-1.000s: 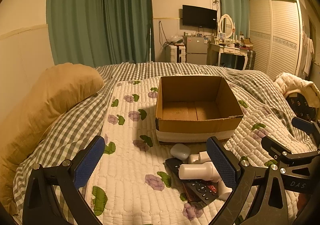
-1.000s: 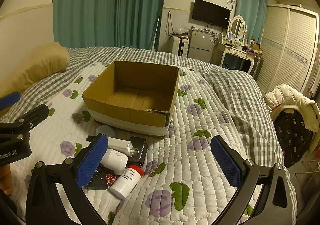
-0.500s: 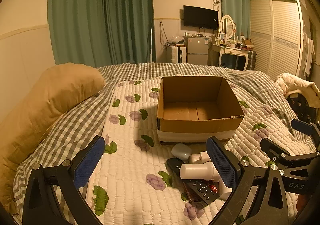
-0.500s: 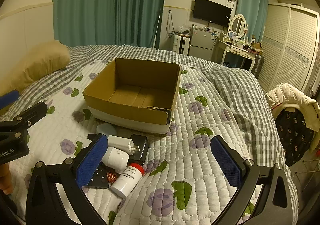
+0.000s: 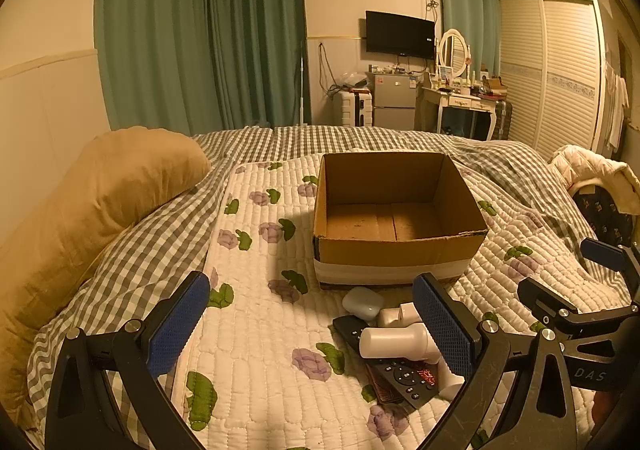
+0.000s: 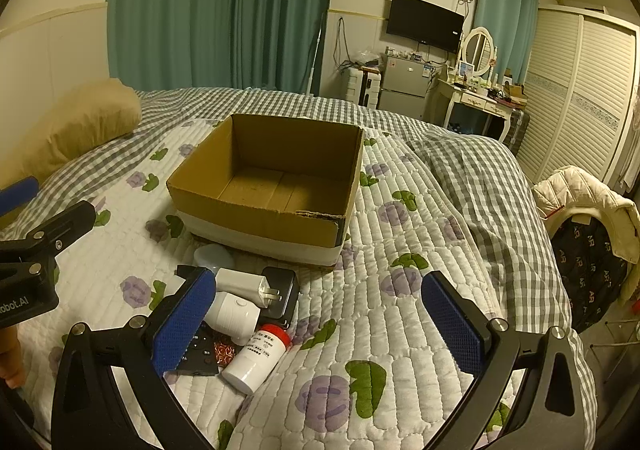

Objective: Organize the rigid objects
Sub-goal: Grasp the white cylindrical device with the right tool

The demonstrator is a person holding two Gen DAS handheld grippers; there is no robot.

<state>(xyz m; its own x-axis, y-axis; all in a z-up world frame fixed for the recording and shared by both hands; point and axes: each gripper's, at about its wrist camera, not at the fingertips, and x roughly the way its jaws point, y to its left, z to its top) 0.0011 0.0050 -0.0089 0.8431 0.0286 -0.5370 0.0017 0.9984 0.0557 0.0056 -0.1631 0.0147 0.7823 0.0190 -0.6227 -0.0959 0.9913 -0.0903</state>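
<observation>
Left hand-held gripper point(image 5: 310, 324), marked "DAS", and right hand-held gripper point(image 6: 318, 316): jaws apart, empty. Cardboard box point(image 6: 256, 218) on bed point(image 6: 400, 330); red-capped bottle point(image 6: 256, 356), label unreadable, lies near it.

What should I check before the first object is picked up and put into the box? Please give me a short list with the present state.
1. Cardboard box open, nothing inside: ok.
2. Left gripper open, holds nothing: ok.
3. Right gripper open, holds nothing: ok.
4. Red-capped bottle lies free at the near edge of the pile: ok.
5. Remote control free to lift: not ok, a white bottle lies across it.
6. Charger plug free of the pile: cannot tell.
</observation>
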